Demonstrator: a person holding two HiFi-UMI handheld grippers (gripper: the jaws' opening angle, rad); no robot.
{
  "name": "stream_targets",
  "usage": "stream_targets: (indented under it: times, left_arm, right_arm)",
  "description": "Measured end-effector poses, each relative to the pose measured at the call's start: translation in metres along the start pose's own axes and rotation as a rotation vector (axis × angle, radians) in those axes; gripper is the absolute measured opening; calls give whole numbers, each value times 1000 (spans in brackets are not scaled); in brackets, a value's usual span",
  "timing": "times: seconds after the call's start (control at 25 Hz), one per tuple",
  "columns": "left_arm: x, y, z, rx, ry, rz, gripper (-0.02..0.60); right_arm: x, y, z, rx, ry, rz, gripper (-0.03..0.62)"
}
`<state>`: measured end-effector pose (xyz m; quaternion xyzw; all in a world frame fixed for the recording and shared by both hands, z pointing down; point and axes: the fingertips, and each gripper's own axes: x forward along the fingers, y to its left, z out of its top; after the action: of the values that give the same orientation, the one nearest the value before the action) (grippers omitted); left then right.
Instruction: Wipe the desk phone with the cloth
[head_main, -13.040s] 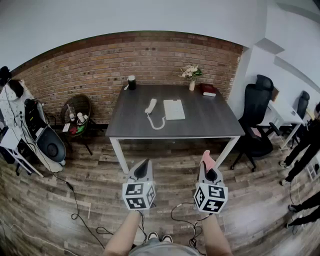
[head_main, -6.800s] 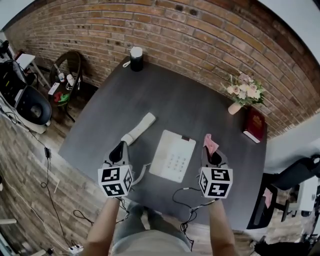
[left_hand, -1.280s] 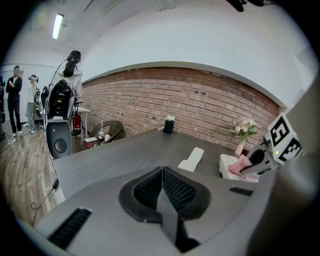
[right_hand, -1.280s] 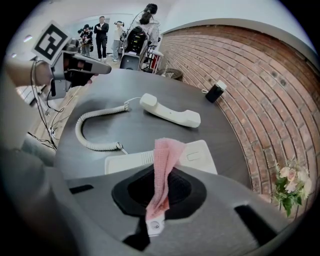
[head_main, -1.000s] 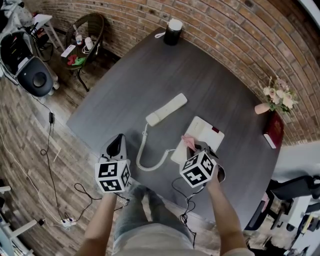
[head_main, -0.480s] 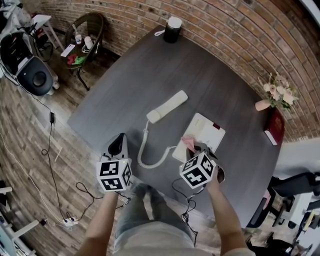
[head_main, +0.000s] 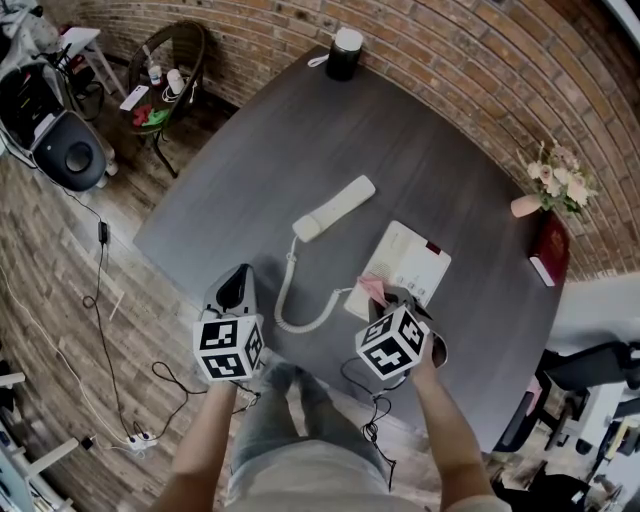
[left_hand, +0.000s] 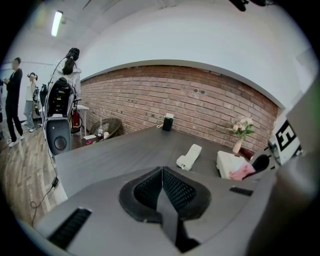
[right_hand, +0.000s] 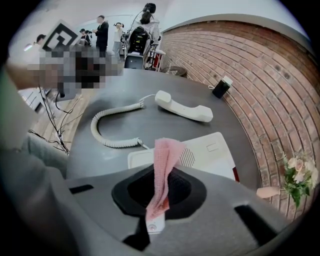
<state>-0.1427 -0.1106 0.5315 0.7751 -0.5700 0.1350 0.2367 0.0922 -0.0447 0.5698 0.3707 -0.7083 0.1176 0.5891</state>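
A white desk phone base (head_main: 408, 262) lies on the dark table (head_main: 250, 170). Its handset (head_main: 333, 209) lies off the hook to the left, joined to it by a coiled cord (head_main: 296, 303). My right gripper (head_main: 383, 297) is shut on a pink cloth (head_main: 372, 288) that hangs over the near left corner of the base. In the right gripper view the cloth (right_hand: 163, 162) stands up between the jaws, with the base (right_hand: 207, 152) and handset (right_hand: 183, 106) beyond. My left gripper (head_main: 236, 287) is shut and holds nothing, at the table's near edge, left of the cord.
A black cylinder with a white top (head_main: 346, 52) stands at the far corner of the table. A flower vase (head_main: 553, 188) and a red book (head_main: 553, 249) sit at the right. A wicker chair (head_main: 165, 70), a speaker (head_main: 62, 150) and floor cables (head_main: 105, 300) lie to the left. People stand in the background (left_hand: 12, 105).
Over the last second the right gripper with the cloth has stayed at the base's near corner, shifting only slightly. The left gripper has not moved. Earlier the person walked up to the table.
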Motion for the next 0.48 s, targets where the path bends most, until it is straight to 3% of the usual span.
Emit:
stream_targets:
  times: [0.48]
  left_arm:
    - [2, -5, -4, -7, 6, -1, 6]
  right_arm:
    - [-1, 18, -5, -1, 1, 48, 23]
